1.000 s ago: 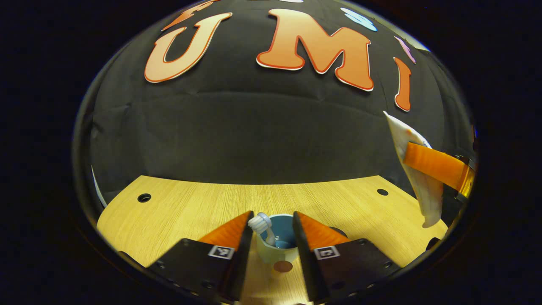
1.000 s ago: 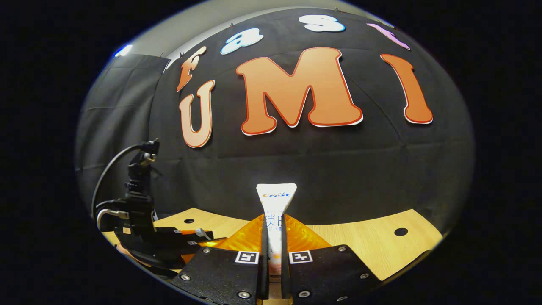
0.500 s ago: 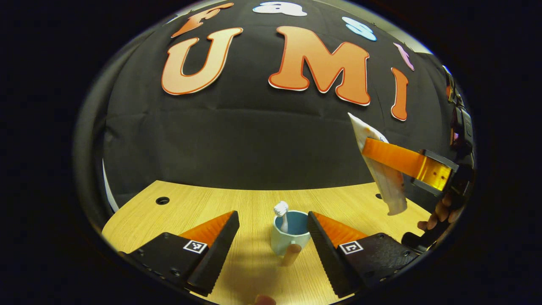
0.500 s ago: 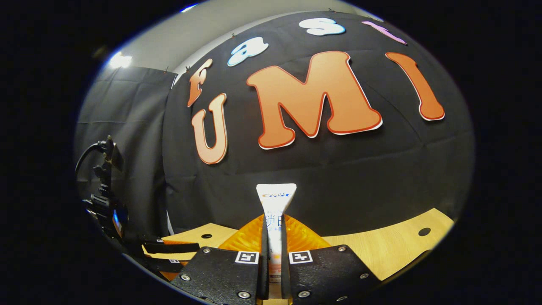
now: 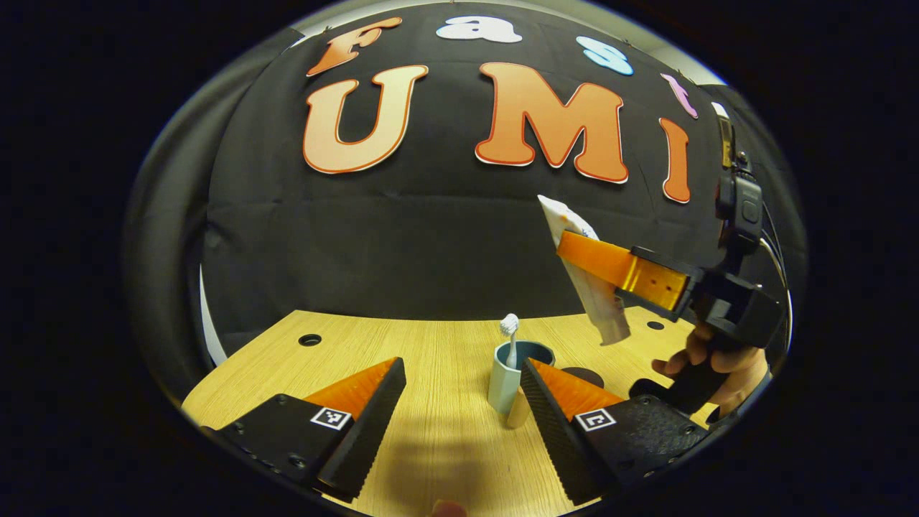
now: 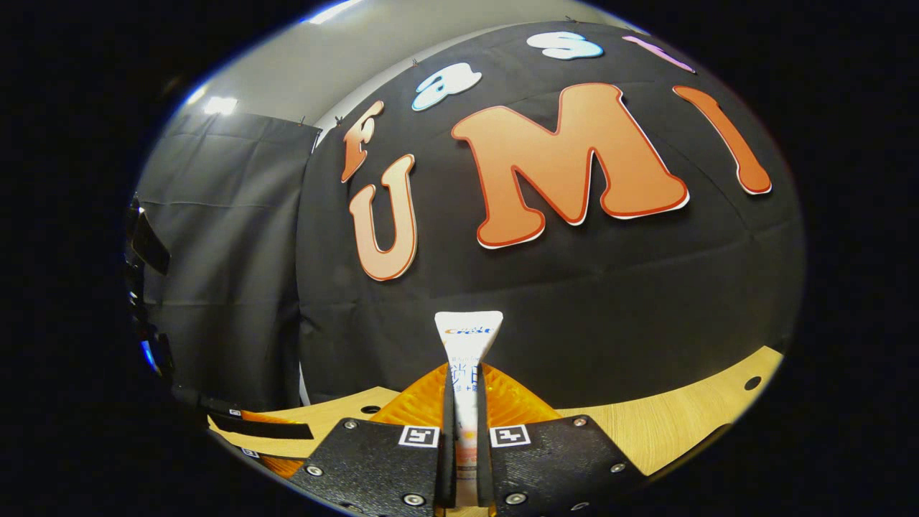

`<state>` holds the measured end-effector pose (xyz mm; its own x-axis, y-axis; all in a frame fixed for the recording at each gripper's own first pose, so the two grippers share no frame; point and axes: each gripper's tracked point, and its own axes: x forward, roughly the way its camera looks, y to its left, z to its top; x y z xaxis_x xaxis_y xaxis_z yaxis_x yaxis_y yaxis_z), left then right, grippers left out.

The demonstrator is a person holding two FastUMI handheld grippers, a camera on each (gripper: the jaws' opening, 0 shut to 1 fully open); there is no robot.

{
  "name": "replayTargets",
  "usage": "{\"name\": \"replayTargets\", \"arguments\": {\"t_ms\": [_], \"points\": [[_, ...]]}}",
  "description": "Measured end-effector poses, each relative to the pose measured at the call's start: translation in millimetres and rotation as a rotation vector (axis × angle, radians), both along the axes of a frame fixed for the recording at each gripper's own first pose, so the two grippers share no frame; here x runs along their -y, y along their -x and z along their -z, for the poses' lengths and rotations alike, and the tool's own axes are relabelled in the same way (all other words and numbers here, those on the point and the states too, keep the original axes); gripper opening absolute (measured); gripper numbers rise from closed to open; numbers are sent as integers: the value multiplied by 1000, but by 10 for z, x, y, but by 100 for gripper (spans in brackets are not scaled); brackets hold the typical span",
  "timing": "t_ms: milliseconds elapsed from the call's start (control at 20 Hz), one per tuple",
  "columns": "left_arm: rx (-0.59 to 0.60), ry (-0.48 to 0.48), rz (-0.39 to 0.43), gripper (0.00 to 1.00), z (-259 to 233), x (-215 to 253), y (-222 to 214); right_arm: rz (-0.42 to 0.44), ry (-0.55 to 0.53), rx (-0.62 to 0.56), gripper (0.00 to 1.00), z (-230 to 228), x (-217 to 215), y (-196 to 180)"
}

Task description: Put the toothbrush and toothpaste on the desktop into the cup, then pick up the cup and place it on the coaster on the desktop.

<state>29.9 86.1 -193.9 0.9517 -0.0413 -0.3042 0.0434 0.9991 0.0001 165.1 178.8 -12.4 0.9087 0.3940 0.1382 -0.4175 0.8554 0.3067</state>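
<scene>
Pinching one toothpaste tube (image 6: 465, 373), the right tool (image 6: 465, 431) hangs above and right of the one cup (image 5: 511, 377) on the bench (image 5: 431, 359). One toothbrush (image 5: 510, 332) stands inside. Left tool (image 5: 459, 413) is spread, cup just beyond.

Dim booth, warm overhead light; soft shadows on desktop (image 5: 431, 345); strong fisheye bending at edges; sharp focus.

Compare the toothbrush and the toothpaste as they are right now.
The toothbrush stands in the cup on the table, bristles up; the toothpaste hangs in the air, tilted. No gripper touches the toothbrush; the right gripper is shut on the toothpaste. The toothbrush is thin, the toothpaste broad and flat. Both look mostly white.
</scene>
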Motion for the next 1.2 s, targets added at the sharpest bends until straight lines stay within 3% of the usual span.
{"name": "replayTargets", "arguments": {"t_ms": [650, 850, 1200], "points": [[-51, 20, -72, 97, 307, -313, 185, 2, -36, -71, 11, 449, -239, -540], [-76, 33, -83, 98, 425, -335, 183, 1, -85, -127, 12, 646, -277, -618], [-125, 82, -84, 98, 618, -259, 209, 1, -79, -178, 16, 847, -330, -624]]}}
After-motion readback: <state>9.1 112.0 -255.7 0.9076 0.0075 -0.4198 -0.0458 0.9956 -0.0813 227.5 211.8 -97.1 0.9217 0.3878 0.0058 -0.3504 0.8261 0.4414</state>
